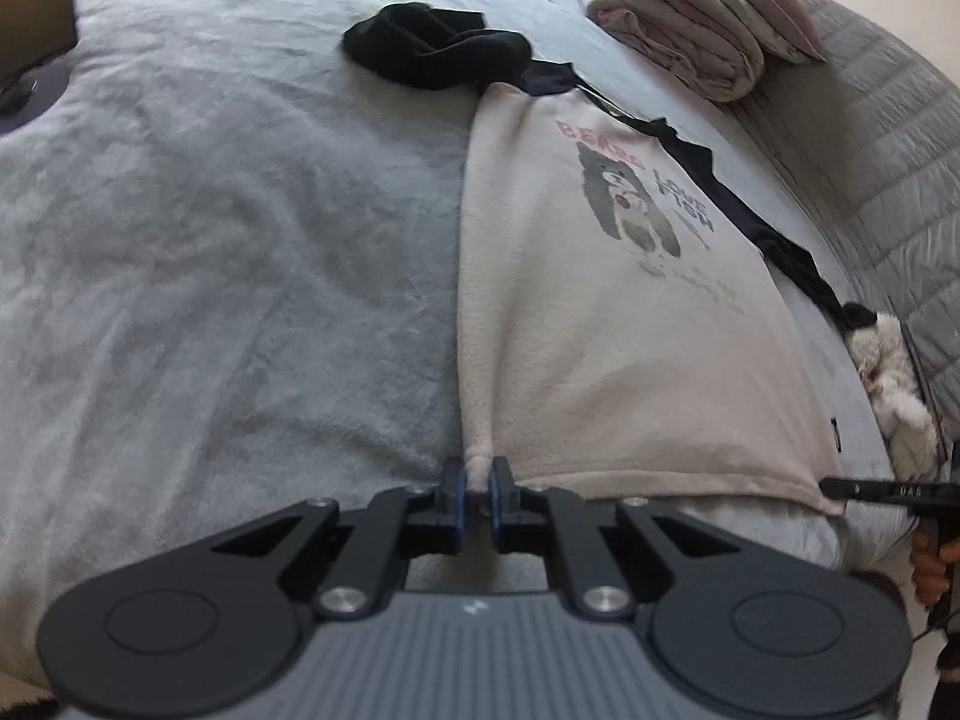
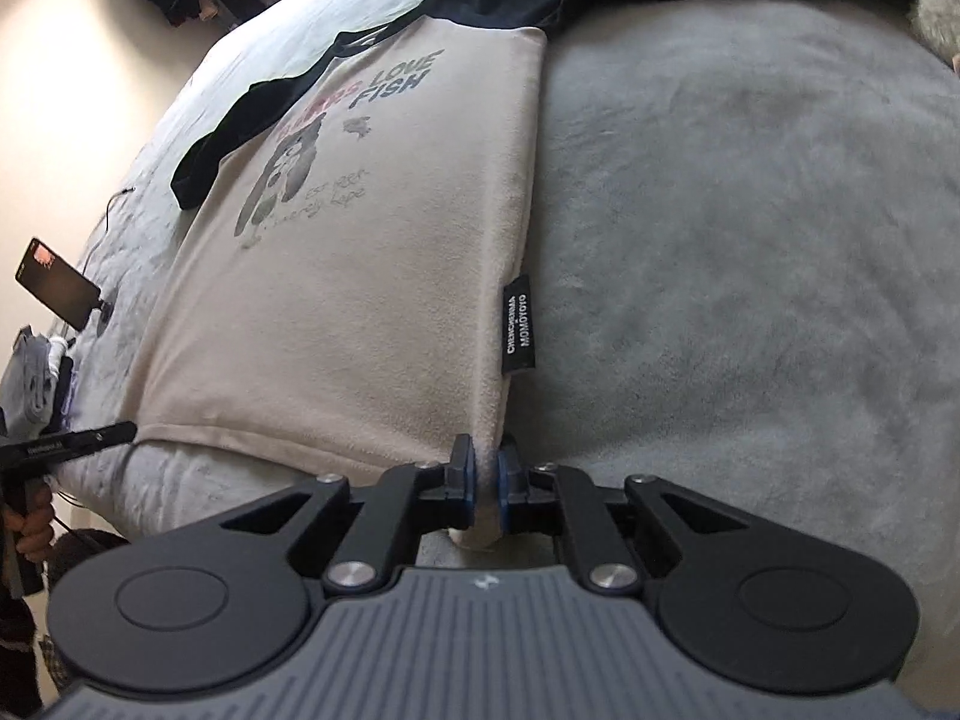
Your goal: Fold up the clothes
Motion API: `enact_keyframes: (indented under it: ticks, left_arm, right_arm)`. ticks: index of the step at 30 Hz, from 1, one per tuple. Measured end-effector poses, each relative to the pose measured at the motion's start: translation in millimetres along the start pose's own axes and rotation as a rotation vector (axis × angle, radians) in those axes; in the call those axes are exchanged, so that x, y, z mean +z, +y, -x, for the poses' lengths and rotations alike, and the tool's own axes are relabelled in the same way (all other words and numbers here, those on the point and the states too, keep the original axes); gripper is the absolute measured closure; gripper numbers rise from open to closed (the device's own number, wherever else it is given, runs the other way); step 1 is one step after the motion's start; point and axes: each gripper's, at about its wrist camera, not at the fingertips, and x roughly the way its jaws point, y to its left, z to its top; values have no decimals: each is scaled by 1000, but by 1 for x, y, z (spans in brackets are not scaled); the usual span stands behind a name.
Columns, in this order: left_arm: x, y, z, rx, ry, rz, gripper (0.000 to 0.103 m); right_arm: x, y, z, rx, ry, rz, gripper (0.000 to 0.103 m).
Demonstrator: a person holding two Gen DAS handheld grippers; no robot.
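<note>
A cream sweatshirt with black sleeves and a bear print reading "BEARS LOVE FISH" lies flat on a grey fleece bed cover. My left gripper is shut on the hem's left corner. In the right wrist view the same sweatshirt spreads away from me, and my right gripper is shut on the hem's right corner, just below a black side label. Each gripper shows at the edge of the other's view, the right gripper low on the right and the left gripper at the left.
A black garment lies bunched beyond the sweatshirt's collar. Folded pale bedding is stacked at the far right, with a grey quilted headboard and a fluffy white toy beside it. A phone on a cable rests at the bed's left edge.
</note>
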Motion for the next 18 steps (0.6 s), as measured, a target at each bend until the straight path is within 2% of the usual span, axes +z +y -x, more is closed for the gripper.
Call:
enact_keyframes:
  ticks: [2,4,5,6,12,18]
  left_arm:
    - [2,-5,1,6,4,-35,91]
    - [4,-7,4,6,6,-57,78]
    - [5,-8,6,4,4,-64,66]
    - [9,-8,6,6,-7,-62,61]
    - [33,-9,6,20,-70,-51,48]
    - [57,-10,7,34,-133,-41,42]
  right_arm:
    - [2,3,2,-12,-1,14,87]
    - [5,8,5,-33,-1,29,76]
    - [6,9,6,-43,0,38,65]
    - [7,11,9,-52,-6,48,57]
    - [20,28,15,-109,-58,109,54]
    - [54,58,4,-106,-76,159,52]
